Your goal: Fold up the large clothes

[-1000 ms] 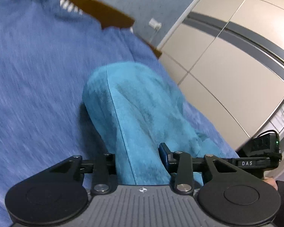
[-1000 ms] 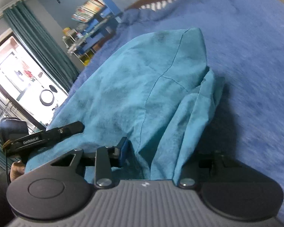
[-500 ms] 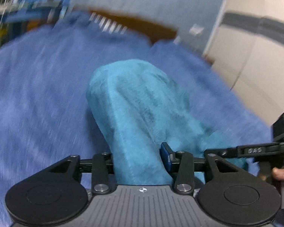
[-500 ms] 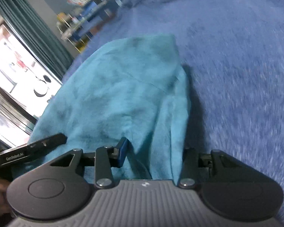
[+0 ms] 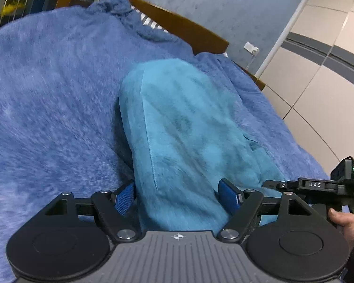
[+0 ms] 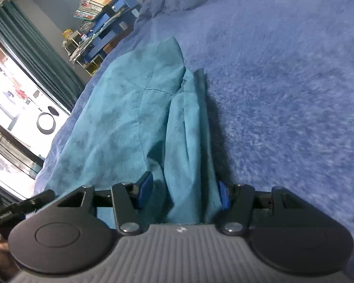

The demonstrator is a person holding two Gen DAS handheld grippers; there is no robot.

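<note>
A teal fleece garment [image 5: 188, 127] lies folded over on the blue blanket [image 5: 47, 99]. Its near end runs between the fingers of my left gripper [image 5: 175, 198], which stands open, with both blue pads [image 5: 124, 199] showing beside the cloth. In the right wrist view the same garment [image 6: 120, 118] spreads away to the left, and a bunched fold of it passes through my right gripper [image 6: 183, 192], which is shut on that fold. The right gripper [image 5: 318, 185] also shows at the right edge of the left wrist view, held by a hand [image 5: 344, 224].
The fluffy blue blanket [image 6: 283, 82] covers the whole bed. A brown headboard [image 5: 181, 27] runs along the far end. Beige wardrobe doors [image 5: 318, 82] stand to the right. A blue bookshelf [image 6: 108, 16], teal curtains [image 6: 42, 47] and a bright window [image 6: 11, 108] are on the left.
My left gripper's fingers have spread wider around the garment's end. Both grippers have swung, and the garment now lies lower and flatter on the blanket.
</note>
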